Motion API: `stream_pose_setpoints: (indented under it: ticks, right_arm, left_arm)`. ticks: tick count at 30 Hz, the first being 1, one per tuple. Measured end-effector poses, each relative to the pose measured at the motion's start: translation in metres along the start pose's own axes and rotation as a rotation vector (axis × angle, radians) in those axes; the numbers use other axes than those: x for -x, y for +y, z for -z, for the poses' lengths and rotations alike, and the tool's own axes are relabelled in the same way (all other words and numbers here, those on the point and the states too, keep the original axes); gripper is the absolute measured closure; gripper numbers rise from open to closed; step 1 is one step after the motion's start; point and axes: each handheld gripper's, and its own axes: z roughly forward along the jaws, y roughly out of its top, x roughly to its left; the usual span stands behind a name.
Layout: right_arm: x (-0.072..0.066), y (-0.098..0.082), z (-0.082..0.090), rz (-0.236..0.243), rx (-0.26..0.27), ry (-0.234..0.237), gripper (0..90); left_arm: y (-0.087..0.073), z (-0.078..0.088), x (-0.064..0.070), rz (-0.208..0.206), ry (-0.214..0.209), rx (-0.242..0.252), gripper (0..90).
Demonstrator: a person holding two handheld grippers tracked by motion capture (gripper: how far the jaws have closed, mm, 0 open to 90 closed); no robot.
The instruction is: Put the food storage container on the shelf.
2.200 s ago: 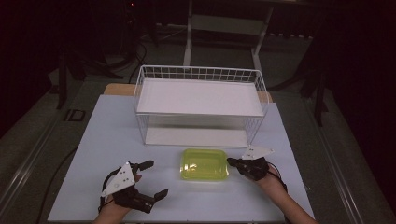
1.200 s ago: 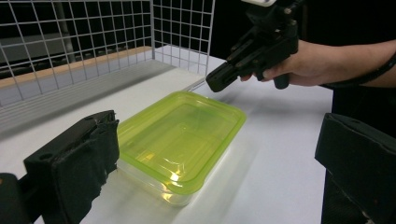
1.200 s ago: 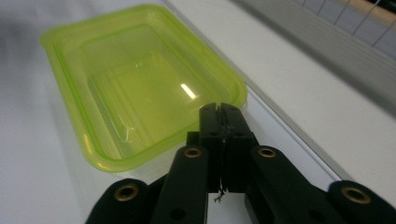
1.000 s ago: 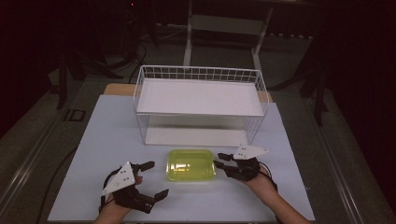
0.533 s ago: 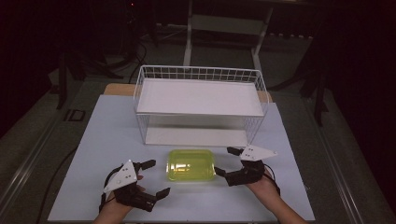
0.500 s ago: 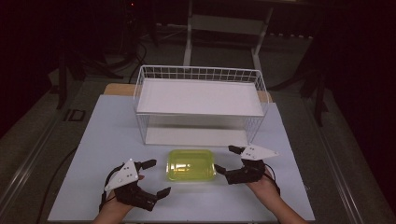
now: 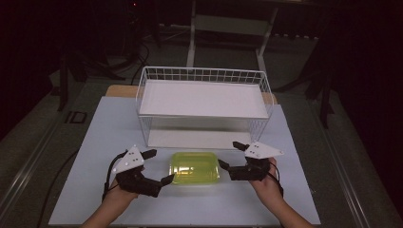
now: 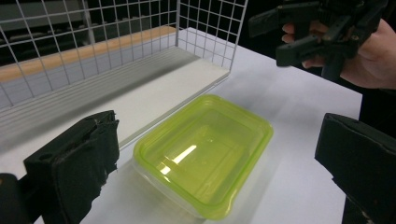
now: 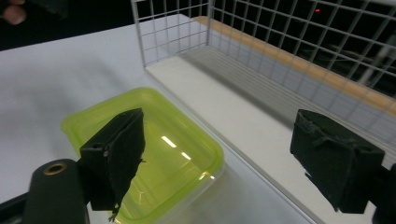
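Observation:
A clear box with a yellow-green lid (image 7: 195, 167) lies flat on the white table, in front of the wire rack. My left gripper (image 7: 159, 166) sits just off its left end, open, with its near jaw tip close to the box's corner. In the left gripper view the box (image 8: 205, 149) lies ahead between the wide-spread jaws of the left gripper (image 8: 217, 140). My right gripper (image 7: 231, 156) is open at the box's right end, holding nothing. The right gripper view shows the box (image 9: 177, 144) low between the jaws of the right gripper (image 9: 224, 154).
A white two-tier wire rack (image 7: 204, 97) stands behind the box, its lower board (image 8: 154, 93) close to the box's far side. The table's front edge (image 7: 190, 223) lies near the person's forearms. Dark floor and stands surround the table.
The box slid a little to the left with my right gripper on its right end. That gripper has since let go and opened. My left gripper crept right, toward the box.

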Motion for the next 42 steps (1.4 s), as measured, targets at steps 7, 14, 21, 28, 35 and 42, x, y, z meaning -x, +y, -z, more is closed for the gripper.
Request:
stream_pose_setpoints:
  ticks: [7, 14, 21, 28, 35, 42]
  right_arm:
    - [-0.004, 0.002, -0.01, -0.045, -0.027, 0.013, 15.5]
    - [-0.005, -0.002, -0.024, -0.156, -0.082, 0.056, 12.1]
    - [-0.006, -0.006, -0.035, -0.218, -0.126, 0.086, 12.3]
    - [-0.001, -0.017, -0.038, -0.285, -0.177, 0.072, 22.8]
    - [0.001, -0.026, -0.042, -0.344, -0.215, 0.056, 32.9]
    - [-0.002, -0.031, -0.046, -0.37, -0.253, 0.057, 39.2]
  left_arm:
    - [0.003, -0.016, -0.005, 0.056, -0.016, -0.049, 0.4]
    - [0.0, -0.03, -0.013, 0.115, 0.002, -0.102, 0.4]
    - [-0.014, -0.049, -0.02, 0.181, 0.015, -0.152, 0.4]
    - [-0.023, -0.058, -0.025, 0.253, 0.064, -0.177, 12.4]
    - [-0.031, -0.063, -0.031, 0.33, 0.091, -0.228, 33.6]
    - [-0.036, -0.064, -0.034, 0.384, 0.074, -0.244, 50.8]
